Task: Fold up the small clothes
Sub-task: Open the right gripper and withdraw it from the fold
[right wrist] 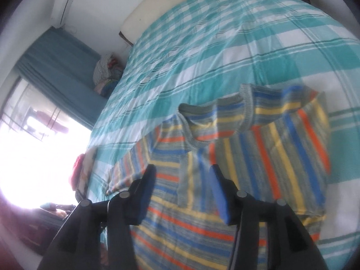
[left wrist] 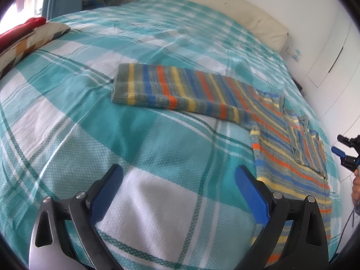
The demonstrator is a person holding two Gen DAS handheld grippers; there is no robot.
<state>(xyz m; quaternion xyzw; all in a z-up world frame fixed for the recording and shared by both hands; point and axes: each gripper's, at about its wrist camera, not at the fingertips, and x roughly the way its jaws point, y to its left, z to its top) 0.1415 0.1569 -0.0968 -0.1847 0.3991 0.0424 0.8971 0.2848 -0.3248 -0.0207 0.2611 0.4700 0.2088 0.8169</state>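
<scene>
1. Striped knit in grey, blue, orange and yellow: the small sweater [left wrist: 225,99] lies flat on the bed, ahead and to the right of the left gripper [left wrist: 180,175], 1 sleeve stretched away to the left across the cover
2. Left gripper hangs over bare bedspread [left wrist: 135,135] with its blue pads [left wrist: 108,191] standing wide apart and nothing between them; the sweater's hem edge lies just beside its right finger
3. Right gripper [right wrist: 182,175] hovers above the sweater's body [right wrist: 270,146], its 2 fingers parted, and no cloth is pinched between them; the frame is blurred, so whether the tips brush the knit I cannot tell
4. Ahead of the right gripper the collar [right wrist: 216,121] sits bunched, with a folded-over part of the knit lying beyond and to the right of it
5. From the left wrist view the right gripper shows small at the far right edge, past the sweater, with a bit of a hand below it
6. Around: a cream headboard cushion [left wrist: 225,4] at the far end of the bed, a patterned pillow [left wrist: 29,42] with something red behind it far to the left, teal curtains [right wrist: 56,63] and a bright window [right wrist: 33,146] off to the right gripper's left, and a heap of clothes [right wrist: 105,72] beside the bed
7. Nothing on the cover lies between either gripper and the sweater
</scene>
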